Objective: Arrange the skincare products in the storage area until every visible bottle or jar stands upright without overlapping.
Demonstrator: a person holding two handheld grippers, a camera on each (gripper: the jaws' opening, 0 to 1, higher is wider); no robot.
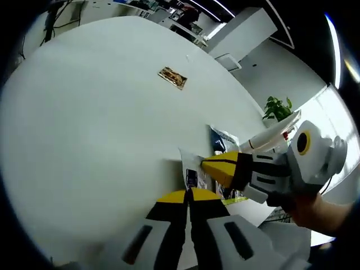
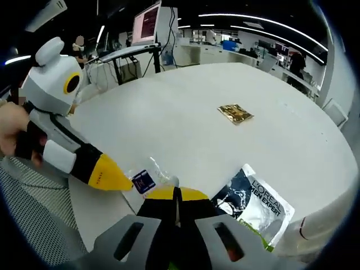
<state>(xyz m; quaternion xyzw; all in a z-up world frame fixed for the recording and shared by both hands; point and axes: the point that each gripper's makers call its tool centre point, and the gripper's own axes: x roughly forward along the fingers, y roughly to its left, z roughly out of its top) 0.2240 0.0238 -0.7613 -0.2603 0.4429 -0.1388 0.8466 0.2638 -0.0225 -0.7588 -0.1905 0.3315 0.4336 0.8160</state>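
A small clear plastic packet (image 1: 190, 169) with a dark blue label (image 2: 144, 181) is held just above the white round table (image 1: 101, 129). My left gripper (image 1: 188, 196) is shut on its near edge. My right gripper (image 1: 205, 163) comes in from the right and pinches the same packet. In the right gripper view my own jaws (image 2: 176, 193) are closed on the packet's clear edge (image 2: 160, 170), while the left gripper (image 2: 128, 183) meets it from the left. A black-and-silver L'Oreal sachet (image 2: 254, 203) lies flat beside it (image 1: 224, 139). A gold foil packet (image 1: 172, 77) lies farther out (image 2: 235, 113).
The table edge (image 2: 98, 216) runs close under both grippers. A mesh chair (image 2: 34, 225) stands at the left and a hand (image 2: 11, 135) holds the left gripper. Beyond the table are a monitor (image 2: 147, 22) on a stand and a potted plant (image 1: 277, 108).
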